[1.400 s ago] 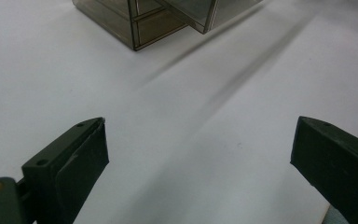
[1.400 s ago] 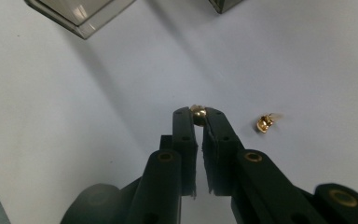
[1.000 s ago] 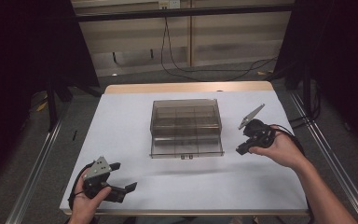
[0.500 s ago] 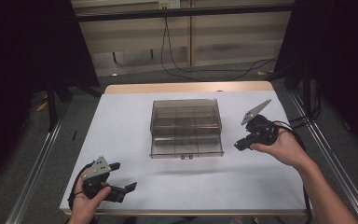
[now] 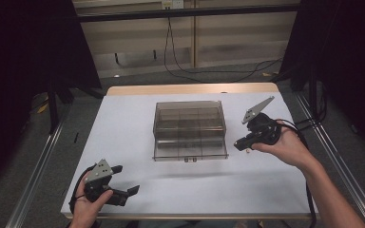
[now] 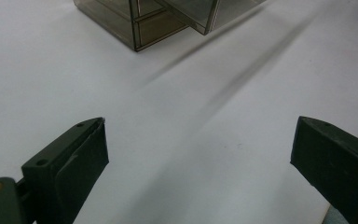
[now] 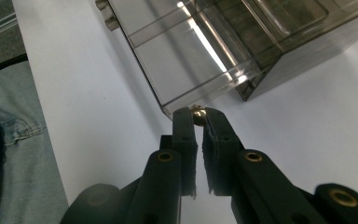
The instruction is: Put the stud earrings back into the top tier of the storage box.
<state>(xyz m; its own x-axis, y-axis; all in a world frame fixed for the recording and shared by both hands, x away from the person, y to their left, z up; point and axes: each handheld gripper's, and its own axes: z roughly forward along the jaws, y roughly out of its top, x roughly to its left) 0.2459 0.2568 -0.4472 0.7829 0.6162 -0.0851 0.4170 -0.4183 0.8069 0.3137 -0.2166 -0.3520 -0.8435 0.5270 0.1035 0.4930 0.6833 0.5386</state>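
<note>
The clear box [image 5: 190, 130] sits mid-table — the right gripper [image 7: 197, 115], beside it, pinches a small brass bead [image 7: 197, 111] and should keep squeezing evenly — the left gripper [image 6: 198, 144] gapes wide, empty.

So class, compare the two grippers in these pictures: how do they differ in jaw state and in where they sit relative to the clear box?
The left gripper has its jaws spread wide with nothing between them; the right gripper has its jaws closed on a small brass knob. The left gripper sits near the table's front edge, well away from the clear box; the right gripper is at the box's right side. Both are black, hand-held and two-jawed.
</note>
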